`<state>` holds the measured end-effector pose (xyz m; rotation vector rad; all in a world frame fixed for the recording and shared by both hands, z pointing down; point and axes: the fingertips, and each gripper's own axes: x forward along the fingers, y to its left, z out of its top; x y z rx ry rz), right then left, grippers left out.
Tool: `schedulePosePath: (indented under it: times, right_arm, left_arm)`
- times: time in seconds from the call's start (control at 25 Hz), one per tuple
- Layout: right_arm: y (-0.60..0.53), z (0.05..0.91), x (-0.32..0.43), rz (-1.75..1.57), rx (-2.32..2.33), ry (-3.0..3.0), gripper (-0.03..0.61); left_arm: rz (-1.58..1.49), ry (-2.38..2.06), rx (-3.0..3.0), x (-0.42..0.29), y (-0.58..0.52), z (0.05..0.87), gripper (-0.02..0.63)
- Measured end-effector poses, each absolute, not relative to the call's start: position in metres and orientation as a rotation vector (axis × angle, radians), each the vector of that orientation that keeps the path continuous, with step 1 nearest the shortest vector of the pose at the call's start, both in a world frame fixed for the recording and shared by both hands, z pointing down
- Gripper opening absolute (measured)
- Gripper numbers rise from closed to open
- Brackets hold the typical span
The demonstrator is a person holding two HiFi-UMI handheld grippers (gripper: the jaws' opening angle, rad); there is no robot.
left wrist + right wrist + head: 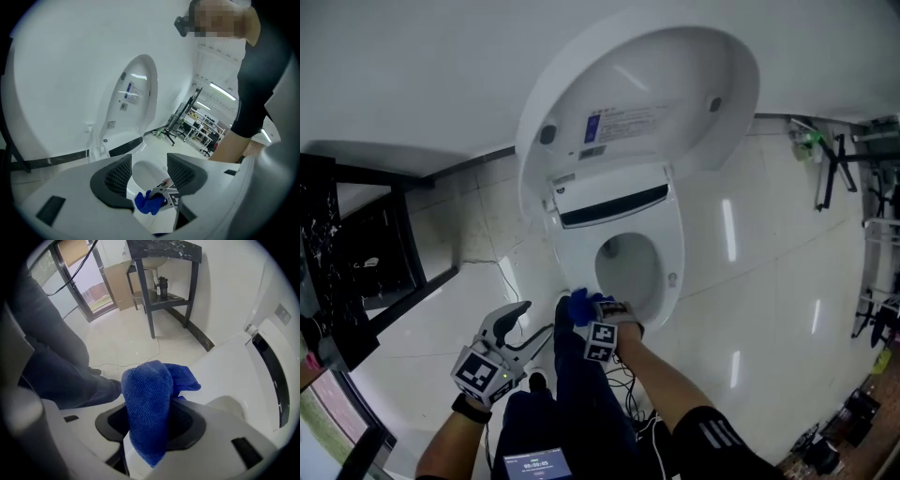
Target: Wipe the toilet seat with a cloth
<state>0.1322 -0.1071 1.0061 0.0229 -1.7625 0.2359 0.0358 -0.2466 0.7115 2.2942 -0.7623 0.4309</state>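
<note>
Right tool (pixel 592 314) pinches cloth (pixel 150 399), seemingly on toilet seat (pixel 673 244); left tool (pixel 530 321) spread above tiles (pixel 750 281)

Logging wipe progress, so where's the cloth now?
Head view, centre: the cloth is clamped in the right gripper at the seat's near rim, just right of the open left gripper.

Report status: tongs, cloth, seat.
Right tongs shut on blue cloth, at toilet seat front edge. Left tongs open, empty, clear of the seat. Lid raised; nothing on the seat.
</note>
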Motion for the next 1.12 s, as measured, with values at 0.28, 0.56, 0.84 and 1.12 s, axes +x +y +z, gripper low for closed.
schedulePosePath:
  times: [0.28,0.56,0.84,1.12]
  right_arm:
    - [-0.129,0.982,0.125,0.449,0.289,-1.903,0.201]
    - [-0.211,0.824,0.116,0.696,0.839,-2.241,0.201]
    - [-0.180,0.664,0.136,0.359,1.037,-2.346,0.201]
    - [-0.006,0.511,0.133,0.227,1.232,-2.329,0.201]
  left_arm:
    - [0.435,-0.714,2.327,0.051,-0.234,0.704,0.244]
    - [0.409,-0.730,2.409,0.041,-0.208,0.668,0.244]
    - [0.326,-0.727,2.572,0.022,-0.155,0.581,0.244]
    - [0.306,-0.674,2.727,-0.039,0.011,0.479,0.244]
